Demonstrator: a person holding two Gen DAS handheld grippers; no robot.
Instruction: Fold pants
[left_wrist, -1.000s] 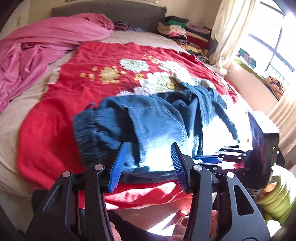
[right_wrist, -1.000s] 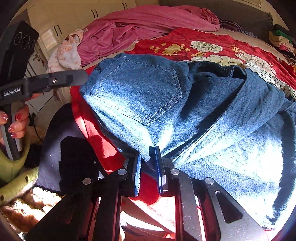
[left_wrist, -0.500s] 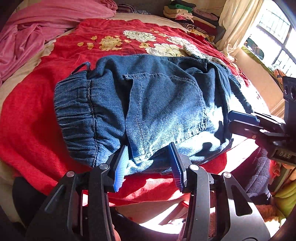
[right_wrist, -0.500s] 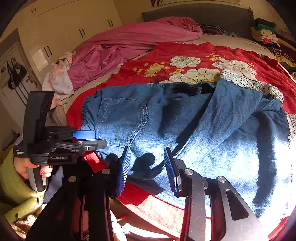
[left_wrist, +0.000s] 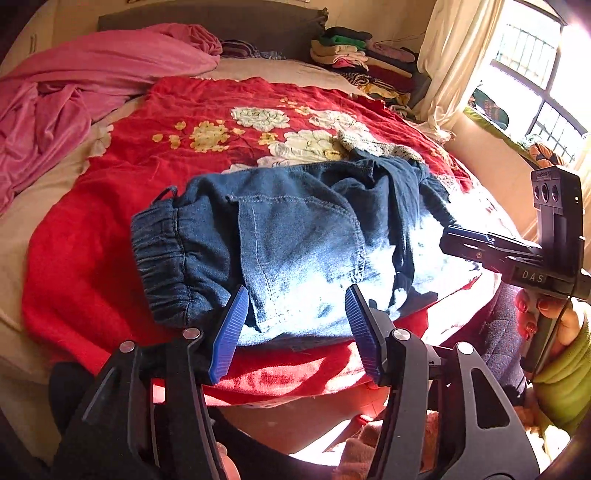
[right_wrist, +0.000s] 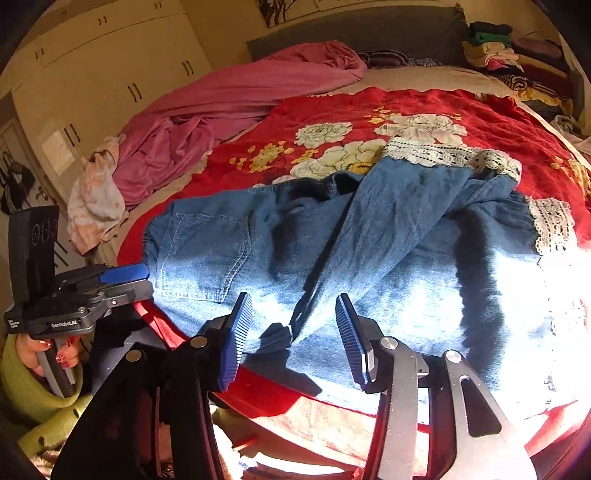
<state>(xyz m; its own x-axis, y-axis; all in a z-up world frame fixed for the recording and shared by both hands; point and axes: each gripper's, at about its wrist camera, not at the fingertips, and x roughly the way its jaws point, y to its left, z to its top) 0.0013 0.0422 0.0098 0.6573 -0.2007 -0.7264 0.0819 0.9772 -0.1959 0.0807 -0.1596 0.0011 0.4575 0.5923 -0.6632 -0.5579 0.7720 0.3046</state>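
pants (left_wrist: 295, 240): blue denim, lay crumpled on the red floral blanket (left_wrist: 110, 229) near the bed's front edge; elastic waistband to the left in the left wrist view, back pocket facing up, legs bunched toward the right, lace-trimmed hems (right_wrist: 450, 157) at the far right.
left tool (left_wrist: 293, 325): jaws spread and opening; blue pads framed the near edge of the waist end, not pressing the denim as far as I could tell.
right tool (right_wrist: 293, 332): jaws spread and opening; a small fold of denim sat between the pads, pads clear of it.
hands: fingers with red nails (left_wrist: 535, 310) wrapped the right tool's handle, green sleeve (left_wrist: 565, 376) behind.
bed surroundings: pink sheet (left_wrist: 74, 96) heaped at far left, stack of folded clothes (left_wrist: 354, 51) at the headboard, strong sun on the near denim.
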